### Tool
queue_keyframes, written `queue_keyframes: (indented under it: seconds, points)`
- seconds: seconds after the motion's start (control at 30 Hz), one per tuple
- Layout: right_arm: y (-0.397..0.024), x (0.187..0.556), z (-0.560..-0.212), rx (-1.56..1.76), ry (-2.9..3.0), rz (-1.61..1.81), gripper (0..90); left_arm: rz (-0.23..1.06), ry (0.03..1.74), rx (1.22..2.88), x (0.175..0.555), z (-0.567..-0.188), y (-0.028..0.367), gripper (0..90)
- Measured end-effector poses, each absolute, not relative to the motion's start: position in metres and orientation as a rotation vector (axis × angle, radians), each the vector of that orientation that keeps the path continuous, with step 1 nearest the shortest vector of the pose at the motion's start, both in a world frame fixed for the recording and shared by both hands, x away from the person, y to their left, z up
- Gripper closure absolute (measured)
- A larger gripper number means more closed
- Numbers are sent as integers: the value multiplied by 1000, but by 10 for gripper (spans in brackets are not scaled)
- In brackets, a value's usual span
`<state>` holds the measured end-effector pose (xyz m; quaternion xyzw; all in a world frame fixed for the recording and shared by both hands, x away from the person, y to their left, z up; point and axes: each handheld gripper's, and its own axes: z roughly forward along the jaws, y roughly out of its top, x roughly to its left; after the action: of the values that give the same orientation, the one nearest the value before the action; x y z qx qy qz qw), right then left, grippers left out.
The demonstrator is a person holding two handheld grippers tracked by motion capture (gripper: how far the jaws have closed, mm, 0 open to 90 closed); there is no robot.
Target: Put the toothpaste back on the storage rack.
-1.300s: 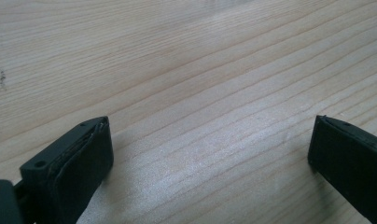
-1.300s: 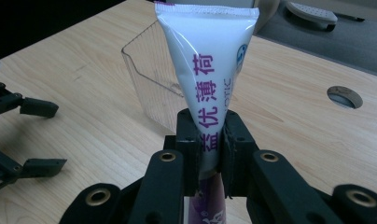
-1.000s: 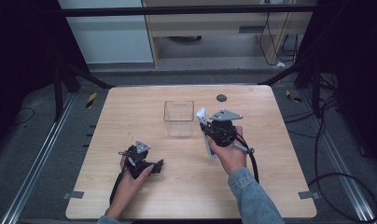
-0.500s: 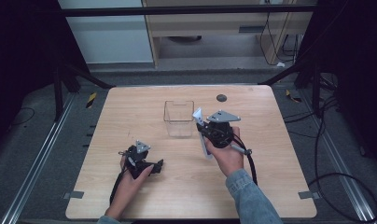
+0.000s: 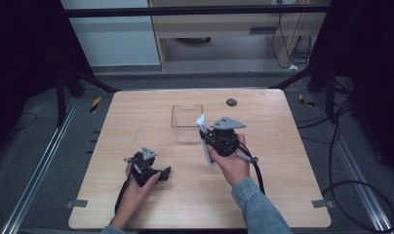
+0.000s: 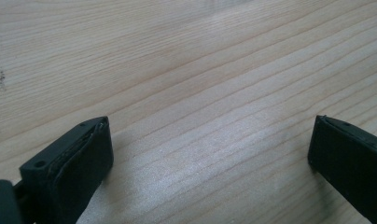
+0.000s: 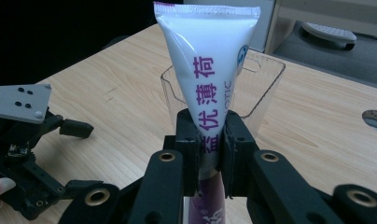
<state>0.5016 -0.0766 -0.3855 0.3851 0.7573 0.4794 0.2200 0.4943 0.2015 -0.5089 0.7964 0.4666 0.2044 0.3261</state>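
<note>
Right gripper view: a white tube is clamped upright in the right gripper just before the clear container, while the left gripper is held spread over the wooden table.

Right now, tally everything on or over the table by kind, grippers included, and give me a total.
Handheld two-jaw grippers: 2 (left gripper, open on the table; right gripper, clamped on the tube)
White tube with purple lettering: 1
Clear plastic container: 1
Dark round disc near the table's far edge: 1
Total: 5
</note>
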Motion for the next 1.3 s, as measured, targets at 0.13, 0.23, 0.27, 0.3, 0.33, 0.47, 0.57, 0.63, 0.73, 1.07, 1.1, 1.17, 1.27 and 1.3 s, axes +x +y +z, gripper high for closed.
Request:
queue_keyframes:
  seconds: [0.13, 0.23, 0.27, 0.3, 0.33, 0.47, 0.57, 0.63, 0.73, 1.07, 1.1, 1.17, 1.27, 1.3]
  points:
    - [-73, 501, -382, 1053, 2091, 1341, 793, 534, 1223, 2087, 494, -509, 201, 0]
    - [-70, 501, -379, 1050, 2087, 1352, 792, 534, 1220, 2087, 494, -509, 200, 0]
    - [-69, 501, -378, 1047, 2084, 1354, 793, 534, 1219, 2087, 494, -509, 200, 0]
    - [-68, 501, -377, 1045, 2080, 1354, 792, 534, 1219, 2087, 494, -509, 200, 0]
    - [-68, 502, -376, 1043, 2079, 1356, 793, 534, 1219, 2087, 494, -509, 200, 0]
    - [-65, 503, -373, 1043, 2072, 1371, 792, 533, 1218, 2087, 494, -509, 200, 0]
    - [-60, 504, -369, 1033, 2068, 1375, 792, 533, 1218, 2086, 494, -509, 200, 0]
    - [-57, 506, -366, 1026, 2069, 1376, 793, 533, 1219, 2085, 494, -509, 200, 0]
    - [-53, 507, -363, 1020, 2066, 1381, 793, 533, 1221, 2081, 494, -509, 200, 0]
    - [-49, 514, -353, 1012, 2045, 1399, 793, 532, 1216, 2084, 494, -509, 199, 0]
    - [-50, 514, -352, 1021, 2043, 1402, 793, 533, 1215, 2085, 494, -509, 199, 0]
    - [-51, 516, -351, 1028, 2038, 1408, 792, 534, 1213, 2089, 494, -509, 199, 0]
    - [-51, 517, -348, 1036, 2031, 1404, 793, 532, 1213, 2087, 494, -509, 199, 0]
    - [-51, 518, -346, 1030, 2027, 1408, 792, 532, 1212, 2087, 494, -509, 199, 0]
